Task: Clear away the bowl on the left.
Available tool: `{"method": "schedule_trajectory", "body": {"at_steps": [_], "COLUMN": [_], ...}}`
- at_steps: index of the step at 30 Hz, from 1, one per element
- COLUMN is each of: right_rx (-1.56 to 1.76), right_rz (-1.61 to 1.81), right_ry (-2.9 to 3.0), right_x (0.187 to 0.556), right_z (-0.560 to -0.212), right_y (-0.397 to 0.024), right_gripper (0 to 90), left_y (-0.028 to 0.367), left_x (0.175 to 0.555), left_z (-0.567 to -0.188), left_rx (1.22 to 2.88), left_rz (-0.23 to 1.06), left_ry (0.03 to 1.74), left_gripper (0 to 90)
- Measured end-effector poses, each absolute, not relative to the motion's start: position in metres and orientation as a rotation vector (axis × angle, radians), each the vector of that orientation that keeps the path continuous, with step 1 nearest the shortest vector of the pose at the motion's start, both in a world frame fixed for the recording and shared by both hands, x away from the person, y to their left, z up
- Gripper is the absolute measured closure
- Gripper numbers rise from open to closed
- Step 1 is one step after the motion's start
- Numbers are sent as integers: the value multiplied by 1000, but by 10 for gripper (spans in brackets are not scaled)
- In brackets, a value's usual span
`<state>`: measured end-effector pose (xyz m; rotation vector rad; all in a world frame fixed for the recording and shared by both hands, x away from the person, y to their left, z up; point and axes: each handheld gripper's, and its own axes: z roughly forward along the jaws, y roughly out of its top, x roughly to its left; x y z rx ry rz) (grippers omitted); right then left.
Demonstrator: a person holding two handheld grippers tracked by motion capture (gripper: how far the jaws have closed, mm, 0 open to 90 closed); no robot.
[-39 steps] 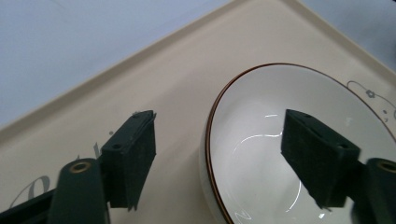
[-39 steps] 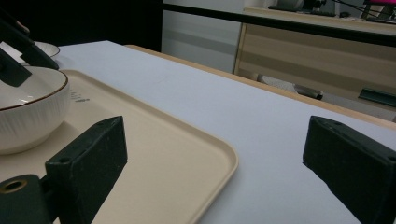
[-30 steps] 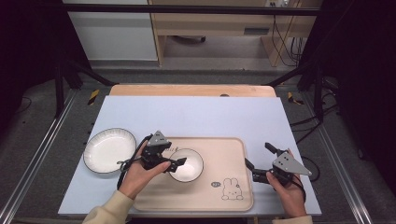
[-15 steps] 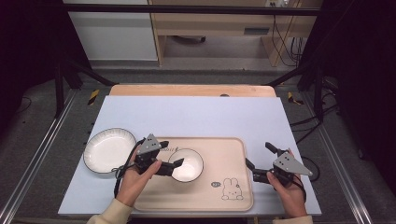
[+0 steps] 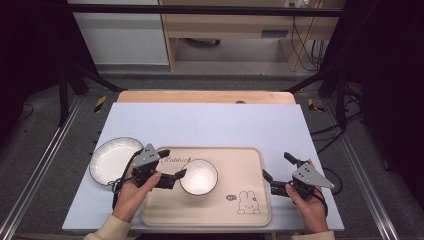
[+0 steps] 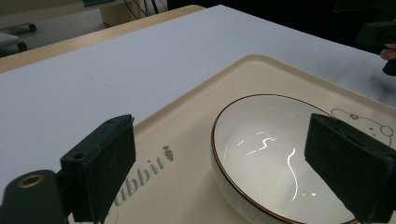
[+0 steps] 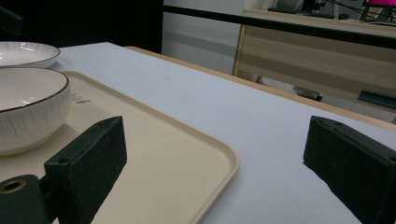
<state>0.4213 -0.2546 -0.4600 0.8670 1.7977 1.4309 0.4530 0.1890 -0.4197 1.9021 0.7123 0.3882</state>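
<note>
A white ribbed bowl [image 5: 199,176] with a brown rim stands upright on the beige rabbit tray [image 5: 235,215], left of its middle. My left gripper [image 5: 172,163] is open just left of the bowl, over the tray's left edge, holding nothing. In the left gripper view the bowl [image 6: 275,158] lies ahead of the open left gripper [image 6: 224,163], apart from both jaws. My right gripper [image 5: 277,166] is open and empty at the tray's right edge. In the right gripper view the right gripper [image 7: 215,163] straddles the tray's corner [image 7: 205,154], with the bowl [image 7: 28,112] farther off.
A white plate [image 5: 116,160] with a dark rim lies on the pale blue mat [image 5: 215,125] left of the tray; it also appears as the plate [image 7: 25,51] behind the bowl. A wooden table edge [image 5: 205,96] runs along the back.
My left gripper has drawn back to the left, away from the bowl's rim. The bowl stays put on the tray. The right gripper has not moved.
</note>
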Motion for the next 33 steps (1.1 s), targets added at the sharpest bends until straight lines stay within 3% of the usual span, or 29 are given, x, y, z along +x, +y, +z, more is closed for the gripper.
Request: {"method": "schedule_trajectory", "body": {"at_steps": [33], "right_rx": [872], "right_rz": [1435], "right_ry": [1793], "right_x": [421], "right_z": [-460], "right_y": [-255], "right_gripper": [62], "left_y": [291], "left_x": [440], "left_z": [-427], "left_rx": [1756], "left_rz": [525], "left_ry": [869], "left_gripper": [87]}}
